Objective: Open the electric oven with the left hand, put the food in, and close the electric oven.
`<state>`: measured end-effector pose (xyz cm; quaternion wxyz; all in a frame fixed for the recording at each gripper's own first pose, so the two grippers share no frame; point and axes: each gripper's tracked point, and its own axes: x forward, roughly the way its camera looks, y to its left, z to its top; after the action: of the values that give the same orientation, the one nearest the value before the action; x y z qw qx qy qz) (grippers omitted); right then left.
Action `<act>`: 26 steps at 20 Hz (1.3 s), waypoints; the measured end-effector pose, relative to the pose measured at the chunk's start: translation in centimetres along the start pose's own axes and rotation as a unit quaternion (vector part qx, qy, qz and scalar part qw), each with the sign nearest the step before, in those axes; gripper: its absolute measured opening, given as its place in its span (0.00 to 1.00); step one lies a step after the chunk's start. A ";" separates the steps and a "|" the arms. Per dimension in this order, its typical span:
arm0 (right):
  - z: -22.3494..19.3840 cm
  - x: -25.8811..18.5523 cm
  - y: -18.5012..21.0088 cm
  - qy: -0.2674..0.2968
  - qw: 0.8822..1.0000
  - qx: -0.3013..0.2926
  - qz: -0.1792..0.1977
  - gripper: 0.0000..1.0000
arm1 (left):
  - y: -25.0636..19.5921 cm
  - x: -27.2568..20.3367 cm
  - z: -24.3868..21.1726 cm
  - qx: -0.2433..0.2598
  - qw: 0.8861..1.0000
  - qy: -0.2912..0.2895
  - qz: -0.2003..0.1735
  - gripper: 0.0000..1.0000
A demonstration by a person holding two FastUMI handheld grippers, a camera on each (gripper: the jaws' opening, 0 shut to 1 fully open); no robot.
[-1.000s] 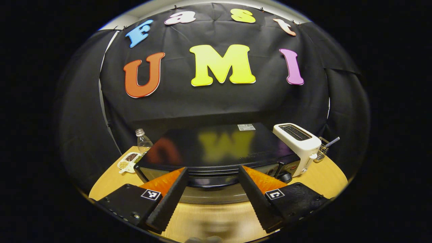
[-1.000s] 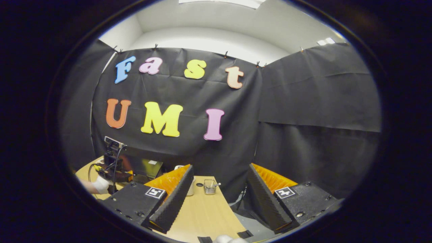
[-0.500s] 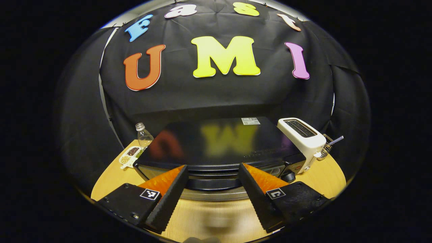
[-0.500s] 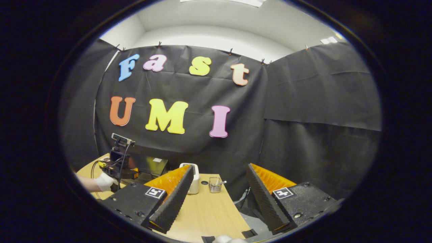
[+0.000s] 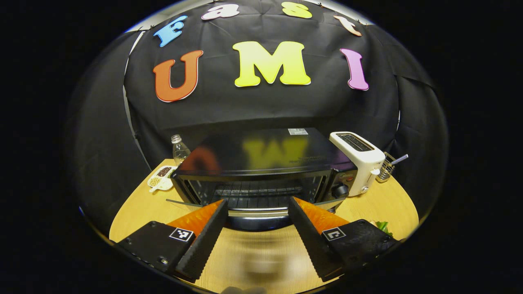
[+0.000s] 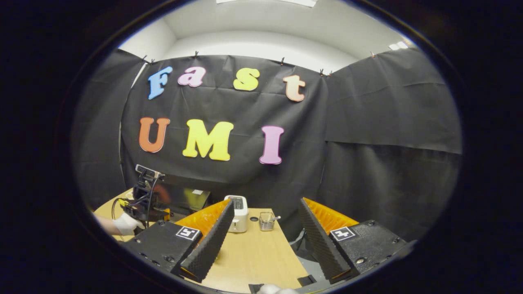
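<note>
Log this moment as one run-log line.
oven door: open, rack visible | left gripper: open, at door | right gripper: open, empty

The black electric oven [image 5: 261, 163] stands with its mouth open, wire rack exposed; its lowered glass door [image 5: 257, 218] juts forward over the wooden table [image 5: 135, 212]. A white toaster [image 5: 356, 161] crowds the oven's right flank, a clear plastic bottle [image 5: 178, 149] its left rear. Bare tabletop lies before the door.

The electric oven [image 5: 261, 153] has a glossy, mirror-like black top and metal racks; the toaster [image 5: 359, 157] is smooth white plastic; the tabletop [image 5: 380, 204] is matt light wood.
</note>
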<state>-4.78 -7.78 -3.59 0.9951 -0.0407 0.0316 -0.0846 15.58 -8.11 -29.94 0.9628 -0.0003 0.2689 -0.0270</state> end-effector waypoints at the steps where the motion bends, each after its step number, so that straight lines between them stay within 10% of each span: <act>1: -0.2 -0.2 0.2 0.001 1.000 -0.001 0.003 1.00 | 0.0 -0.5 -0.6 -0.003 1.000 0.002 -0.001 0.98; 26: -3.7 -1.7 1.0 0.042 0.999 -0.014 0.010 1.00 | -0.6 -1.9 -17.5 -0.048 0.985 0.164 -0.020 0.97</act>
<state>-6.55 -6.82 -7.29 0.9930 -0.0507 0.0747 -0.0759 4.91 -8.36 -43.91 0.9036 -0.0477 0.4244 -0.0334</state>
